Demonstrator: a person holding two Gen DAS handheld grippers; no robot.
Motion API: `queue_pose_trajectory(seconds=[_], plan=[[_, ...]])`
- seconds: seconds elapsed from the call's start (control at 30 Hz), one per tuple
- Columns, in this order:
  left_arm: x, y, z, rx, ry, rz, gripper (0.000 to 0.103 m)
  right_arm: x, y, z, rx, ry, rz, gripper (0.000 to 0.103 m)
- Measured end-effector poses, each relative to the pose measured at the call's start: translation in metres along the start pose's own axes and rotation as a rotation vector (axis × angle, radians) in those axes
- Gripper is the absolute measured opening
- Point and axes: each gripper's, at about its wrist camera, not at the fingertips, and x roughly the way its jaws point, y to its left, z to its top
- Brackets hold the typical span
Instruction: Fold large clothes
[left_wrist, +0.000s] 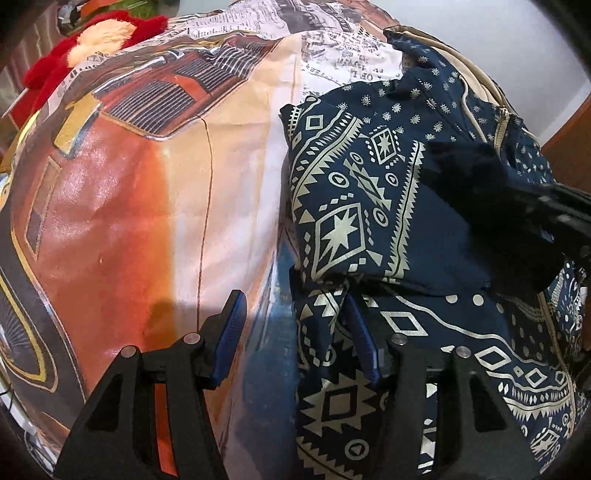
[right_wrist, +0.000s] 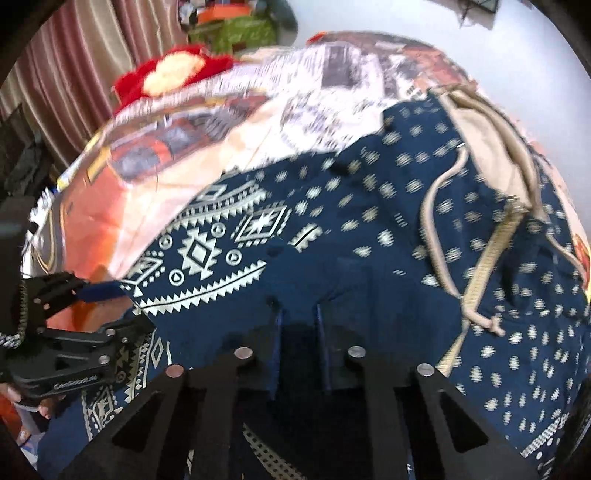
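Note:
A large navy garment with a cream geometric print lies on a bed, with a beige lining and drawstrings at its far right. A patterned flap is folded over its left side. My left gripper is open; its right blue pad sits under the garment's left edge and its left pad is over the bedspread. It also shows at the left of the right wrist view. My right gripper is shut on a fold of the navy cloth.
The bedspread is printed with an orange car and newspaper text. A red and cream plush toy lies at its far edge. Pink curtains hang at the left; pale floor lies beyond the bed.

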Motion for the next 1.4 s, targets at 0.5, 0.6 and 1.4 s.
queue_pose_trajectory(seconds=[0.5,0.6,1.4], plan=[[-0.008,-0.024,0.01,0.021,-0.018,0.101,0.055,-0.1,-0.093,-0.031,0.239,-0.246,-0.013,0.008],[-0.007,-0.027,0.018,0.007,-0.024,0.123,0.055,-0.119,-0.116,-0.046,0.294,-0.276,-0.036,0.008],[-0.01,-0.025,0.006,0.066,0.002,0.228,0.055,-0.099,-0.194,-0.161,0.615,0.088,-0.053,0.009]])
